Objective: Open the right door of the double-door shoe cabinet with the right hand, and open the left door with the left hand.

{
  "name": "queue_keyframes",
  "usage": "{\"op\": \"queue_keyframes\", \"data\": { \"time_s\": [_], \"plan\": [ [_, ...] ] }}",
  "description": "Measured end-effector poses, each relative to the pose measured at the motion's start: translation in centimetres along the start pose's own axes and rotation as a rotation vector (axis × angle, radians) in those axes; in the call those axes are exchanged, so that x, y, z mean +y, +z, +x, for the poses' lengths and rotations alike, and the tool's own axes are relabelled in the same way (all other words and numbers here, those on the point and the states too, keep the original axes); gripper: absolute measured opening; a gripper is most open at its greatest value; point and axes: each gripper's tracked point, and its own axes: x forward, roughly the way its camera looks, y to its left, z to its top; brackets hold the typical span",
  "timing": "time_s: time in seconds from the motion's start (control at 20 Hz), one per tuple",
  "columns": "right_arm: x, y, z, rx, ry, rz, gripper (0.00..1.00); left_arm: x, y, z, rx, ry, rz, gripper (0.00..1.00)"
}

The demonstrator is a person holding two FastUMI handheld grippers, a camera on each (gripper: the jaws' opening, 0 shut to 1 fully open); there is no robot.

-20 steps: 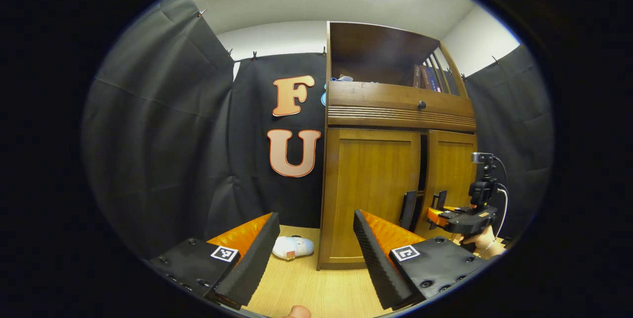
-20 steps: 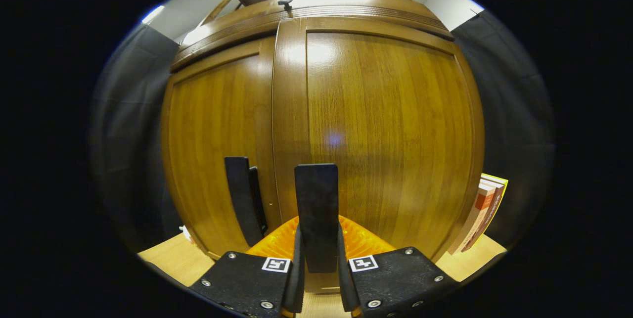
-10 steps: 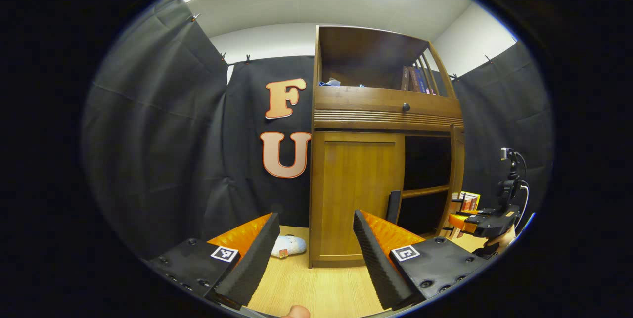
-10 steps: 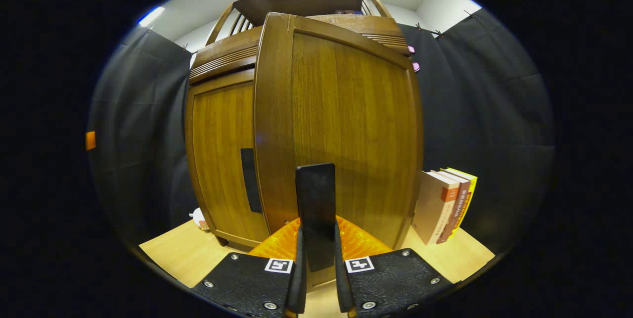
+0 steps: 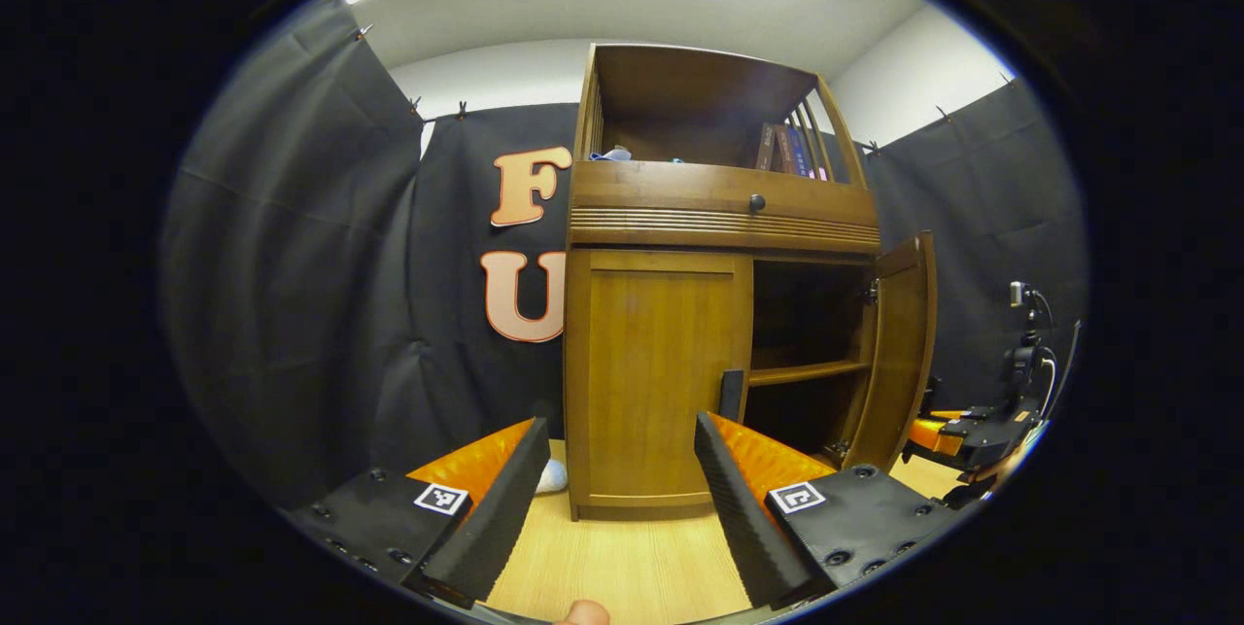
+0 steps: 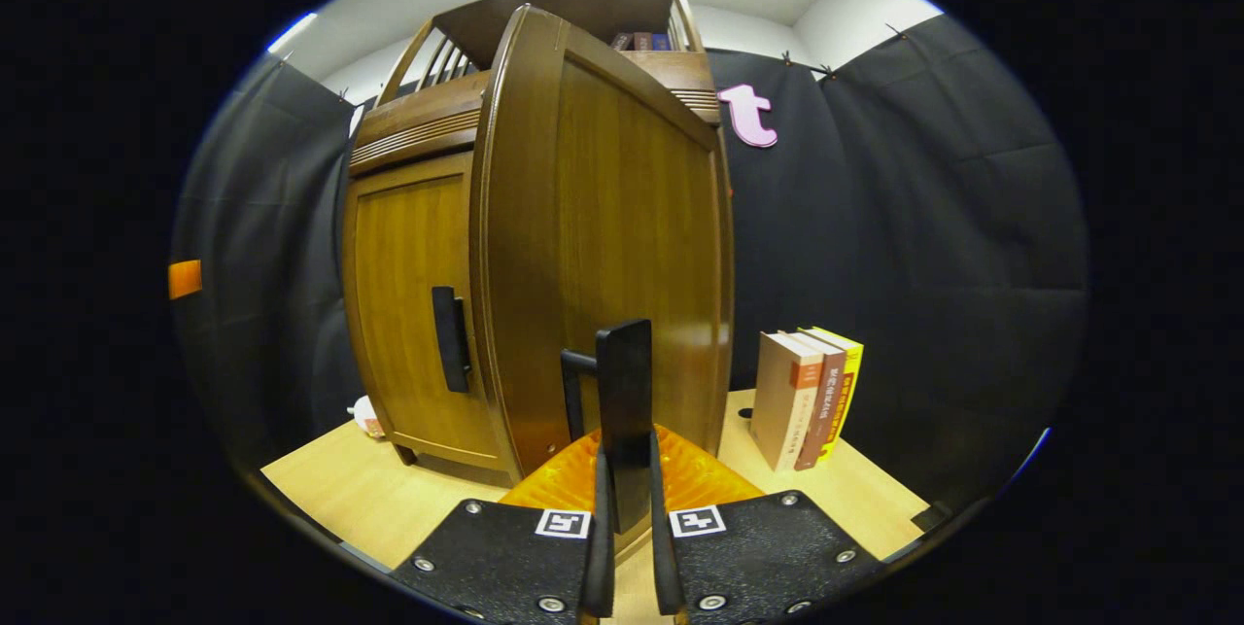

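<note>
Progress is being shown on the tall brown wooden shoe cabinet [image 5: 724,217], which is being carried at the back of the pale wooden bench [image 5: 622,567]. Its right door [image 6: 622,246], a glossy brown panel, is being swung wide on its hinge, where a second ago it was only ajar; a dark interior with a shelf is being exposed. The first half of the task is judged nearly done. The left door [image 5: 661,372], a matching brown panel, is being left shut, its dark upright handle [image 5: 732,396] untouched at its inner edge. Upright books [image 6: 807,397] are being kept near the bench's right edge. The right gripper [image 6: 627,508] is being held clamped on the right door's dark bar handle [image 6: 624,392], its jaws pressed nearly together. The left gripper [image 5: 617,499] is being kept spread wide and empty, short of the left door, which is judged next.
</note>
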Motion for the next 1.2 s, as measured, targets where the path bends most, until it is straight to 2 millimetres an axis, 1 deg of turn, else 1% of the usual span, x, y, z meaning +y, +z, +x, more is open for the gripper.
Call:
{"op": "queue_keyframes", "data": {
  "time_s": [0.05,0.1,0.15,0.2,0.35,0.4,0.5,0.55,0.6,0.65,0.8,0.85,0.95,1.0,1.05,1.1,1.15,1.2],
  "plan": [
    [-1.0,0.0,-0.3,-0.007,-0.017,-0.006,0.12,-0.5,0.0,0.0,0.001,-0.005,0.000,0.97],
    [-1.9,0.0,-0.6,-0.010,-0.031,-0.011,0.11,-0.9,-0.1,0.0,0.001,-0.009,-0.001,0.94],
    [-2.8,-0.1,-0.9,-0.014,-0.046,-0.012,0.08,-1.3,0.0,0.1,0.000,-0.012,-0.003,0.97],
    [-3.8,0.0,-1.2,-0.018,-0.063,-0.014,0.07,-1.7,-0.1,0.1,0.001,-0.017,-0.005,0.94],
    [-6.5,-0.3,-1.6,-0.033,-0.101,-0.024,0.01,-3.2,0.2,0.4,-0.002,-0.030,0.000,0.94],
    [-7.2,-0.1,-1.9,-0.037,-0.103,-0.019,0.06,-3.7,0.2,0.4,-0.001,-0.033,0.002,0.94],
    [-8.4,0.1,-2.0,-0.040,-0.101,-0.012,0.05,-4.9,0.1,0.7,-0.001,-0.044,-0.001,0.94],
    [-8.9,0.1,-1.9,-0.042,-0.099,-0.010,0.05,-5.5,-0.1,0.9,0.001,-0.050,-0.003,0.97],
    [-9.3,0.1,-1.9,-0.043,-0.087,-0.003,0.00,-5.9,-0.3,1.1,0.003,-0.054,-0.005,0.94],
    [-9.7,0.1,-2.0,-0.046,-0.078,0.004,0.05,-6.4,-0.4,1.3,0.002,-0.059,-0.007,0.94],
    [-10.8,0.0,-1.9,-0.047,-0.044,0.037,0.05,-8.0,-0.7,2.3,0.000,-0.061,-0.002,0.94],
    [-11.2,-0.1,-2.3,-0.045,-0.038,0.063,0.01,-8.5,-0.9,2.9,-0.001,-0.061,-0.001,0.94],
    [-12.6,0.3,-3.1,-0.061,-0.059,0.063,0.03,-9.4,-1.3,4.1,-0.001,-0.063,0.002,0.94],
    [-13.5,0.4,-3.7,-0.065,-0.075,0.057,0.13,-10.2,-1.6,4.7,0.000,-0.071,0.003,0.94],
    [-14.9,0.6,-4.2,-0.072,-0.102,0.053,0.14,-11.0,-1.9,5.3,0.003,-0.076,0.004,0.94],
    [-16.0,0.9,-4.8,-0.081,-0.131,0.050,0.04,-11.6,-2.4,6.0,0.007,-0.080,0.006,0.94],
    [-16.4,1.2,-5.4,-0.097,-0.126,0.060,0.04,-12.2,-2.8,6.8,0.012,-0.084,0.010,0.94],
    [-16.5,1.2,-5.9,-0.099,-0.115,0.075,0.00,-12.8,-3.3,7.7,0.019,-0.087,0.012,0.94]
  ]
}}
